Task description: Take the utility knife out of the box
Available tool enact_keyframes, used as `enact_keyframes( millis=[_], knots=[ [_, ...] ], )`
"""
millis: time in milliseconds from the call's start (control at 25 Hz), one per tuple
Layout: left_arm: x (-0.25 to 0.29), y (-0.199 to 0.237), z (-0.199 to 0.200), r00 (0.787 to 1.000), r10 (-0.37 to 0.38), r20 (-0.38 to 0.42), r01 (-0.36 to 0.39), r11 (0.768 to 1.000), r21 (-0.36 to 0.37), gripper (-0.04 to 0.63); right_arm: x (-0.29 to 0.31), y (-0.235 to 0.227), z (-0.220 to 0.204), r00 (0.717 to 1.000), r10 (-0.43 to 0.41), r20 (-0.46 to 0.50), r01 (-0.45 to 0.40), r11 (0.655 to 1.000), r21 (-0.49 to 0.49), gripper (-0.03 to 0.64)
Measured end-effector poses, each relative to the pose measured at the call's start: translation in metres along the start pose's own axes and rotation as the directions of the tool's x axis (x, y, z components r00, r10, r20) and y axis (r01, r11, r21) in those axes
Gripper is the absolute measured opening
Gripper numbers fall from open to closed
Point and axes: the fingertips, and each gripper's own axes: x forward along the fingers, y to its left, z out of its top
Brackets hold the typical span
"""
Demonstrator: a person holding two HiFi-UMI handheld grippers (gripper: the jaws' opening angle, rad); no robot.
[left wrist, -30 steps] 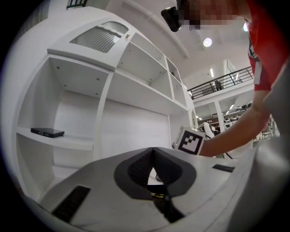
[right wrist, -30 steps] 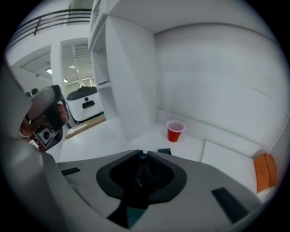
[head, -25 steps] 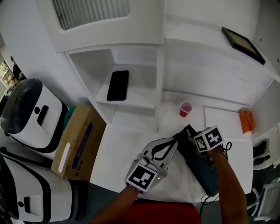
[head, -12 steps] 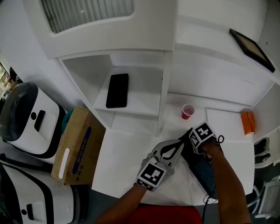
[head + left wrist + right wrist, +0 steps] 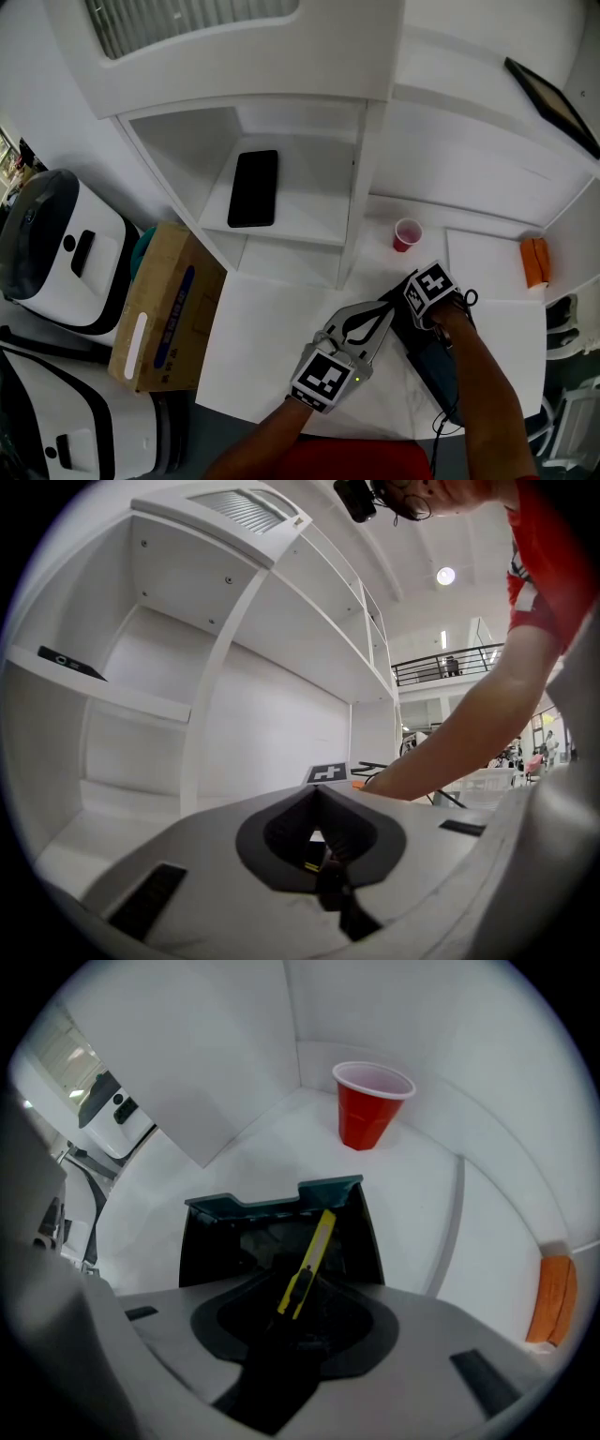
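Observation:
In the right gripper view a yellow utility knife (image 5: pixel 309 1258) sticks up out of my right gripper (image 5: pixel 286 1316), whose jaws are shut on its lower end. The blade end points over the open black box (image 5: pixel 216 1246) with its teal rim, just beyond the jaws. In the head view the box (image 5: pixel 429 352) lies near the table's front edge under my right gripper's marker cube (image 5: pixel 431 292); the knife is hidden there. My left gripper (image 5: pixel 382 307) rests at the box's left edge, shut, with nothing seen between its jaws (image 5: pixel 323 869).
A red cup (image 5: pixel 406 233) stands behind the box, and an orange object (image 5: pixel 533 262) lies at the far right. A black phone (image 5: pixel 253 187) lies on the white shelf unit (image 5: pixel 349 211). A cardboard box (image 5: pixel 164 305) and white machines (image 5: pixel 61 248) stand left.
My right gripper has shifted slightly left over the box. The left gripper has stayed nearly in place, and the head view has tilted a little.

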Motion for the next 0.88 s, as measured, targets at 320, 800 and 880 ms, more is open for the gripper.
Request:
enact_keyframes(
  millis=[320,800,880],
  knots=[
    [-0.004,-0.005,-0.005,1.000,-0.001,-0.020,0.001,1.000,0.002,0.015,-0.001,-0.002,-0.004,1.000,-0.007,0.009,0.007,1.000,0.017,0.081],
    [-0.009,-0.022,0.005,1.000,0.001,-0.021,-0.002,1.000,-0.020,0.017,-0.103,0.021,0.000,0.906,0.062,0.419,-0.061,0.998,-0.017,0.080],
    [-0.010,-0.026,0.008,1.000,0.008,-0.006,-0.008,1.000,-0.030,0.015,-0.131,0.038,-0.001,0.835,0.102,0.541,-0.087,0.995,-0.052,0.080]
  ],
)
